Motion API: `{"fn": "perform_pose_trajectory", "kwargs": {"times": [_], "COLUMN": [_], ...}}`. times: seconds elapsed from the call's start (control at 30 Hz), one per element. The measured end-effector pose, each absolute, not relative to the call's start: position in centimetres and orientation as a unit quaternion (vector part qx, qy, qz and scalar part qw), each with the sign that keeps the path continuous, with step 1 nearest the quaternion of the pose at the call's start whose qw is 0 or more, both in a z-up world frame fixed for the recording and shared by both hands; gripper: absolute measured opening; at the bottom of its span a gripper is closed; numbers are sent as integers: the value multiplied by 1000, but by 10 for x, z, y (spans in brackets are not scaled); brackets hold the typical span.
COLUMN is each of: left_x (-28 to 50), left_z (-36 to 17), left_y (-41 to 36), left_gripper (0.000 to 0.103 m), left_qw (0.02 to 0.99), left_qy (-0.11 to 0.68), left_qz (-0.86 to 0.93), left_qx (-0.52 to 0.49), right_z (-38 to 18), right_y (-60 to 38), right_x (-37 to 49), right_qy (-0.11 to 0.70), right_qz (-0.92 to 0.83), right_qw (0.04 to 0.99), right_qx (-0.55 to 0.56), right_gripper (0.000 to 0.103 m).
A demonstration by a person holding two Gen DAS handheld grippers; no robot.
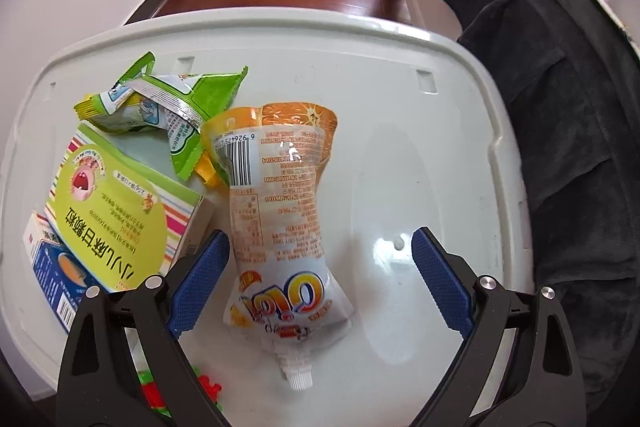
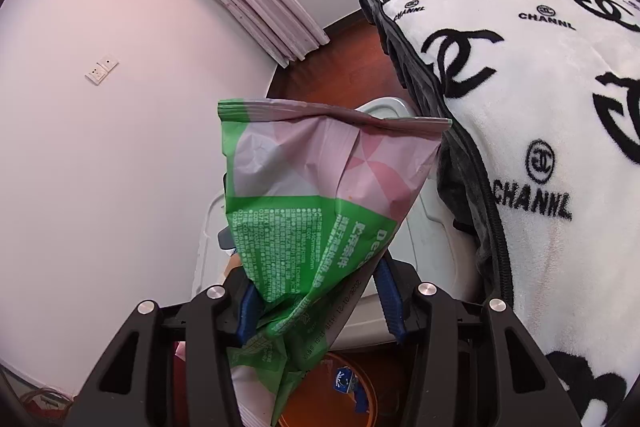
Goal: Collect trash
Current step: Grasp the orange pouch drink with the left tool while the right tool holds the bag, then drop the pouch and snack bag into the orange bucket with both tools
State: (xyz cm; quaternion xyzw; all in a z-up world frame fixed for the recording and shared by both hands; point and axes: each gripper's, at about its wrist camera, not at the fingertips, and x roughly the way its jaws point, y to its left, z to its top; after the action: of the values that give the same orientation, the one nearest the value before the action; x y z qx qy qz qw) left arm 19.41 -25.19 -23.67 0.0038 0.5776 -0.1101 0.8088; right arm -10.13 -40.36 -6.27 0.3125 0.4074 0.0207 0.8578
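The flattened orange-and-white drink pouch of glossy plastic film [image 1: 280, 227] lies in the lower middle of the left wrist view, on the smooth white plastic lid with a raised rim [image 1: 400, 75] that serves as your table here. It runs lengthways toward the camera, with its white ribbed screw spout [image 1: 297, 379] nearest you. The left hand-held gripper [image 1: 320, 283] hangs over it with its blue textured pads [image 1: 440, 283] spread wide, one on each side of the pouch and touching nothing.

Expect the pouch to be very light, limp and slick; it looks empty and creased at its narrow waist. Judging by that, the waist is the place to close on, since film bunches there and the pads get purchase (the spout is stiff but small and round, so it may twist out).

Up and to the left of it sit a crumpled green-and-silver foil wrapper [image 1: 172, 111], springy and sharp-edged, a stiff yellow-green cardboard medicine box [image 1: 116, 211] and a blue-and-white carton [image 1: 52, 275] tucked under it. Boxes will hold shape; the wrapper will crush.

In the right wrist view the right hand-held gripper [image 2: 316, 297] is clamped on the gathered lower part of a green, pink and white crinkled plastic snack bag [image 2: 320, 187], which stands up across the centre of the frame. A white fleece blanket with black logos [image 2: 520, 87] fills the right side.
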Motion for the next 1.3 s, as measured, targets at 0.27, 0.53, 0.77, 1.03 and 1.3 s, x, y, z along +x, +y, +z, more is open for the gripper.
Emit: {"fn": "perform_pose_trajectory", "kwargs": {"times": [0.27, 0.53, 0.77, 1.03, 1.3], "left_x": [201, 189, 147, 53, -41], "left_z": [-256, -215, -114, -54, -88], "left_y": [-248, -243, -206, -115, -45], "left_gripper": [42, 32, 32, 32, 32], "left_qw": [791, 814, 844, 853, 832], "left_qy": [600, 567, 512, 489, 523], "left_qz": [-114, -126, -158, -183, -184], "left_qx": [-5, -1, -15, -16, -16], "right_z": [-68, -62, -31, -4, -58], "right_y": [-403, -401, -377, -312, -248], "right_x": [-99, -102, -117, -144, -164], "right_qy": [411, 404, 382, 383, 472], "right_qz": [19, 21, 47, 101, 136], "right_qw": [855, 859, 877, 887, 851], "right_qx": [315, 314, 288, 238, 187], "right_gripper": [49, 49, 49, 49, 49]}}
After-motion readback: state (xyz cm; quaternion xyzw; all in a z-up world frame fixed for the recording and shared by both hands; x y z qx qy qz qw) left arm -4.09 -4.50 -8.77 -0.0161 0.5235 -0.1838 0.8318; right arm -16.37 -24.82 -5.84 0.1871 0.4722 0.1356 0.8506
